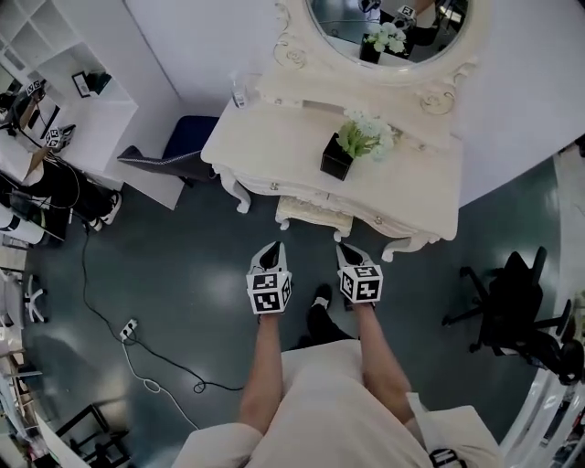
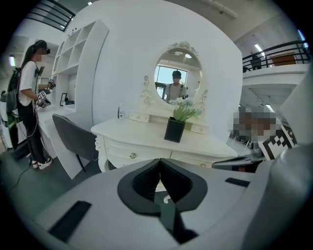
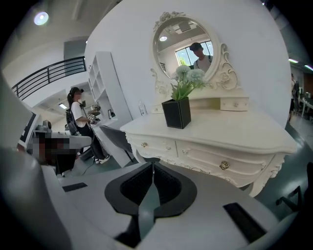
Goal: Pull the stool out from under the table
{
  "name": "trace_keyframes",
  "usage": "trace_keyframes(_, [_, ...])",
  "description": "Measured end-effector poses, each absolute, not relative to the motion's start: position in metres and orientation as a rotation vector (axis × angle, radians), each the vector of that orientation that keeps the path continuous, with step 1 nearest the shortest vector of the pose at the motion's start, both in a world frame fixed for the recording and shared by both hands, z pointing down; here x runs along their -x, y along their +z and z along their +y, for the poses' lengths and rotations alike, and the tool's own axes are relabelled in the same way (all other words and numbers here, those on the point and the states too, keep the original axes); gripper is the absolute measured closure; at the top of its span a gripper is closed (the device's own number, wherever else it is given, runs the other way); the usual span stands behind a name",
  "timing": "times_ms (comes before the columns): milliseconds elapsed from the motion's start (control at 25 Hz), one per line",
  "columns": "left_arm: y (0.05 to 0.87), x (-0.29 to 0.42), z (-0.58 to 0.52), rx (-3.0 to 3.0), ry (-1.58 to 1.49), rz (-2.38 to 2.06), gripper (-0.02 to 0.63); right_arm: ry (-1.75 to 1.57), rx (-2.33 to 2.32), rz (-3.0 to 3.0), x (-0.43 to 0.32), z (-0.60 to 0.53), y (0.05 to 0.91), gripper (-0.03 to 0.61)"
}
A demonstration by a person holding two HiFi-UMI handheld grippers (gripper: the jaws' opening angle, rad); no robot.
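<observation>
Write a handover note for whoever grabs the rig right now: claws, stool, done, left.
Left claw: shut, empty.
Right claw: shut, empty.
Both point at the stool and are short of it, not touching.
The stool sits tucked under the white dressing table, with only its front edge showing.
Done: nothing pulled out yet.
Left: open the claws, grip the stool, draw it out.

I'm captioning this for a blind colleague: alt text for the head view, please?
Seen from above, a person points a left tool and a right tool, both shut and empty, at a cream stool tucked under a white dressing table. A potted plant stands on the table, before an oval mirror.
</observation>
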State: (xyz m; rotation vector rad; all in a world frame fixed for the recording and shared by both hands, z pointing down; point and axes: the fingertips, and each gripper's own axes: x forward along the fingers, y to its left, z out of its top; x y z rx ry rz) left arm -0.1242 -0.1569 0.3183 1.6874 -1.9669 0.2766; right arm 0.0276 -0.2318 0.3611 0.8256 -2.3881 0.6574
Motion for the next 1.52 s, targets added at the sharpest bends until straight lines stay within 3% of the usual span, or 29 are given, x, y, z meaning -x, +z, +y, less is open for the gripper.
trace_keyframes(280, [0.378,0.139,-0.192,-1.657,0.281,-1.898,0.598,0.578,-0.877,-2.327,-0.052,-0.259,0.407,0.532])
trace_keyframes(520, [0.454,0.163,-0.182,-1.737,0.338,-1.812,0.598,0.841,-1.189,-2.225,-0.087,-0.264,0.465,0.532])
trace_keyframes(840, [0.562,0.176,-0.181,-1.921,0.523,-1.662,0.598,0.809,-1.322,-2.167,-0.090,-0.281,0.563,0.532])
trace_keyframes(1040, [0.635,0.175,-0.172,-1.955,0.652,-1.554,0.598,0.758,-1.239,-2.139,-0.084,-0.289,0.623,0.532])
trace_keyframes(1520, [0.761,0.177,-0.225,-1.966,0.627,-1.518,0.598,0.620,-1.066,-2.126,-0.090,-0.338,0.755,0.532])
